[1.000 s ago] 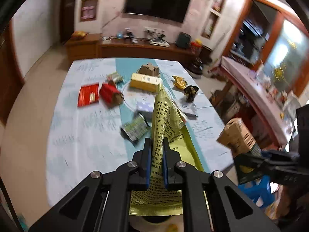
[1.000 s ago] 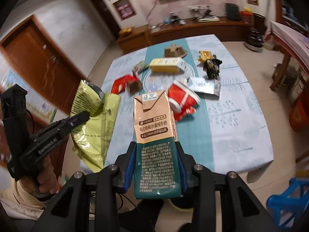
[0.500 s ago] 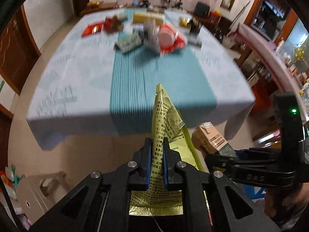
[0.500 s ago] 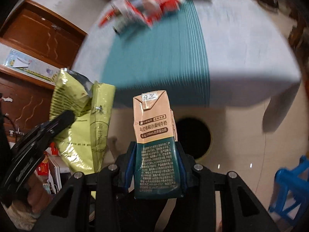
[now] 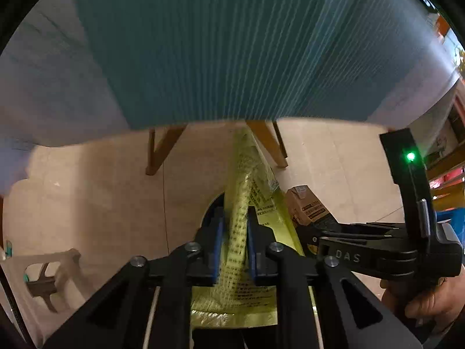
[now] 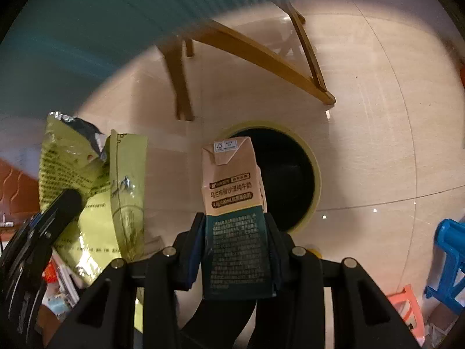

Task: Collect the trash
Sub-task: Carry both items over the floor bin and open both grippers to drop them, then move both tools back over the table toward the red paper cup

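My left gripper is shut on a yellow-green snack bag, held upright below the table edge; the bag also shows in the right wrist view at the left. My right gripper is shut on a brown and dark green milk carton, also seen in the left wrist view. A round bin with a yellow rim and dark inside stands on the floor just beyond the carton. In the left wrist view only a dark sliver of the bin shows behind the bag.
The table's teal and white cloth hangs overhead. Wooden table legs stand on the beige tiled floor just beyond the bin. A blue stool and a pink one stand at the right. A pale plastic stool is at the left.
Both grippers have dropped from above the table to below its edge, still holding the bag and the carton. The tabletop litter has left view and the bin is now close ahead.
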`<state>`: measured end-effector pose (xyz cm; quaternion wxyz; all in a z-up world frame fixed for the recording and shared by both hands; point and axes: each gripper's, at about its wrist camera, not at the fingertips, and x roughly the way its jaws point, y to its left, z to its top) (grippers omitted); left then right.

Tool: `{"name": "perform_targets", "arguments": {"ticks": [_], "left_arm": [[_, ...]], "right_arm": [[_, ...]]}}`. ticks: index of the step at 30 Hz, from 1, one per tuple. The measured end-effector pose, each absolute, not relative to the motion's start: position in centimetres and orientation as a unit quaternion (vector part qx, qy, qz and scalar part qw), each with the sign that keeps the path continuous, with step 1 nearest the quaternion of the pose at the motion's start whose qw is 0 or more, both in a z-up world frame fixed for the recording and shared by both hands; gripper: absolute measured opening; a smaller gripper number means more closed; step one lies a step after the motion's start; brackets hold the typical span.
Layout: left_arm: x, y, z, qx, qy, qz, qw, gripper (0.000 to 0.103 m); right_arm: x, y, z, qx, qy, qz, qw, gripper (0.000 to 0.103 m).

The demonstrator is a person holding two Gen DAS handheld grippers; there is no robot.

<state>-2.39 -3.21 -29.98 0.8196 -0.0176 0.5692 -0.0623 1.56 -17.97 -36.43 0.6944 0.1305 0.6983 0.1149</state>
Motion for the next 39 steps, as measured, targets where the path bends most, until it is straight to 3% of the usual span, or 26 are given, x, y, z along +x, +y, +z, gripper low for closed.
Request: {"name": "perform_targets", "arguments": {"ticks": [1, 3, 5, 8, 16, 24, 39], "left_arm": [[-2.3, -3.4, -31.2, -0.012, 0.569, -0.061, 0.820, 0.027], [-2.2, -3.7, -33.6, -0.005, 0.576, -0.058, 0.816, 0.048], [-2.2, -3.7, -35.5, -0.006, 0.584, -0.055, 0.810, 0.054], [-2.1, -3.4, -37.5, -0.008, 0.607, -0.054, 0.793, 0.054], [-1.5, -1.9, -34.2, -0.015, 0.603, -0.039, 0.797, 0.054], [-2.6, -0.7, -25.1, -0.016, 0.600, -0.039, 0.799, 0.054], [-2.5, 1.6, -5.4, -0.015, 0.534, -0.073, 0.842, 0.054]], "right_arm": [[2.0, -18.0, -38.4, 0.129, 0.699, 0.110, 0.695, 0.039], [2.6, -18.0, -41.2, 0.125, 0.702, 0.102, 0.694, 0.039], [3.2, -18.1, -43.2, 0.121, 0.709, 0.096, 0.689, 0.040], [3.4, -18.3, -45.7, 0.121, 0.715, 0.085, 0.684, 0.049], [2.3, -19.0, -44.1, 0.139, 0.712, 0.073, 0.685, 0.049], [0.5, -18.9, -35.8, 0.156, 0.693, 0.080, 0.700, 0.049], [-2.7, -19.1, -13.4, 0.168, 0.617, 0.097, 0.763, 0.049]]}}
